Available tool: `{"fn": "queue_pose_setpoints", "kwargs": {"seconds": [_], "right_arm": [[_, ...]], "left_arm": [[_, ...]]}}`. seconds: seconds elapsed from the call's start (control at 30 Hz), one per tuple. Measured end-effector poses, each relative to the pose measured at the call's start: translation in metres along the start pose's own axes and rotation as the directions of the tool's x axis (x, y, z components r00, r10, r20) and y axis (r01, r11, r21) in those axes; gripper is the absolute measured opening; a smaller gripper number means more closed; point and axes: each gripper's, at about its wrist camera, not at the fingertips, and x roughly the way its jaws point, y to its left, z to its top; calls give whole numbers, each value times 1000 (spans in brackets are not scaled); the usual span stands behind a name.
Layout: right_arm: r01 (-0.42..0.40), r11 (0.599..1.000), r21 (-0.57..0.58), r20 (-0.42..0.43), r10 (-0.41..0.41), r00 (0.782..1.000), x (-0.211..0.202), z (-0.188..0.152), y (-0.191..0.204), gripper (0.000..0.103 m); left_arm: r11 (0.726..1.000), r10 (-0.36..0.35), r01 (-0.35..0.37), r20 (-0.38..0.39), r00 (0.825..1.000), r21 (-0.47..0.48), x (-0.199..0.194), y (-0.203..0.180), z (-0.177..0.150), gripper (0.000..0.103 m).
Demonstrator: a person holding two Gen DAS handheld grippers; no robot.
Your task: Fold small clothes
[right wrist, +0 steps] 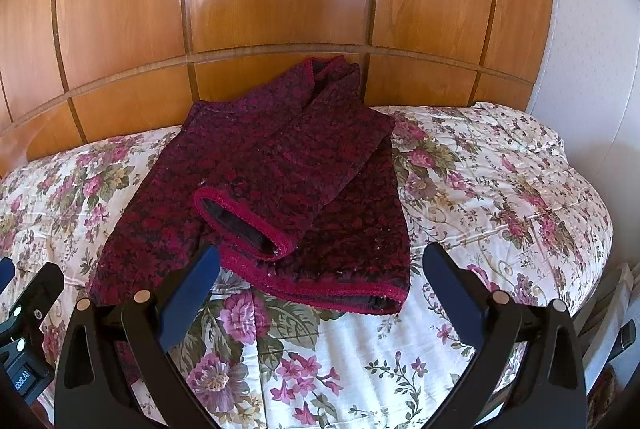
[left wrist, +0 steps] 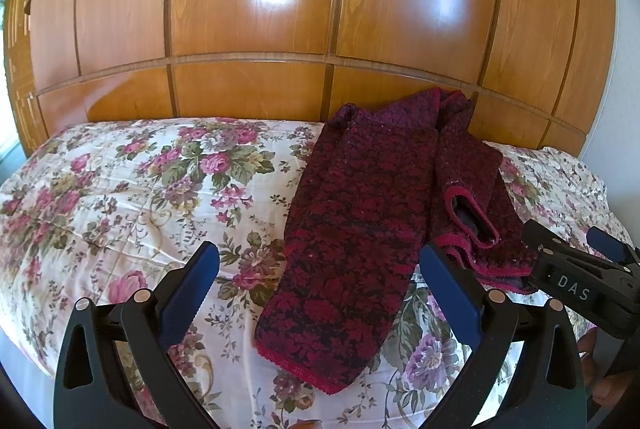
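A dark red and black knitted garment (left wrist: 360, 213) lies on the floral bedspread (left wrist: 132, 185), its top against the headboard. One sleeve (right wrist: 280, 181) is folded across the body, its red-trimmed cuff open toward me. My left gripper (left wrist: 320, 261) is open and empty, hovering over the garment's left hem. My right gripper (right wrist: 320, 261) is open and empty, just above the garment's right hem and the cuff. The right gripper also shows at the right edge of the left wrist view (left wrist: 576, 249).
A glossy wooden panelled headboard (right wrist: 280, 9) rises behind the bed. A white wall (right wrist: 580, 29) stands at the right. The bed's right edge (right wrist: 600, 249) drops off beside some objects on the floor. Bare bedspread lies left of the garment (left wrist: 100, 209).
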Motion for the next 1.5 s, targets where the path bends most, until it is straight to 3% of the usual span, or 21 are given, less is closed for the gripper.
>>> {"fn": "queue_pose_setpoints", "kwargs": {"seconds": [1.5], "right_arm": [[-9,999,39,-22,9,1000,6,-10,-15,101]], "left_arm": [[998,29,-28,-22,999,54,4,-9,-7,99]]}}
